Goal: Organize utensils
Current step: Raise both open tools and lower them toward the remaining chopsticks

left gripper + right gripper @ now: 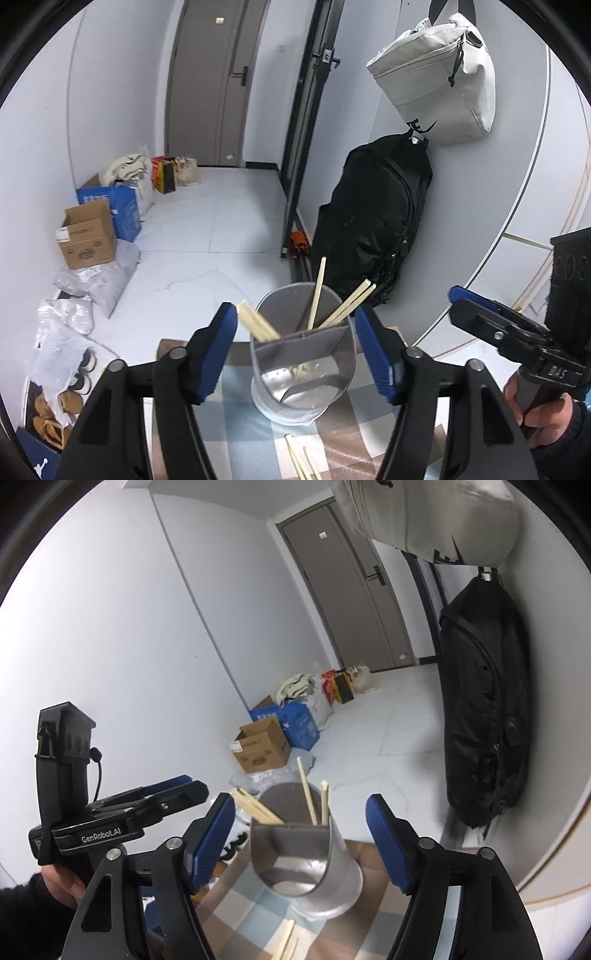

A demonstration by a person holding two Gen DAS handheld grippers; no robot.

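A metal utensil holder [303, 373] with divided compartments stands on a checked tablecloth [351, 443]. Several wooden chopsticks [317, 295] stick up out of it. More chopsticks [301, 461] lie loose on the cloth just in front of it. My left gripper [295, 314] is open, its blue pads [221, 354] on either side of the holder without pressing on it. My right gripper [299, 801] is open too, facing the same holder [306, 867] and holding nothing. Each view shows the other gripper beside it: the right gripper [480, 314] and the left gripper [166, 794].
A black backpack [373, 218] and a white bag [439, 77] hang on the wall to the right. Cardboard boxes [86, 236] and plastic bags [74, 321] line the floor on the left. A grey door [214, 81] stands at the far end.
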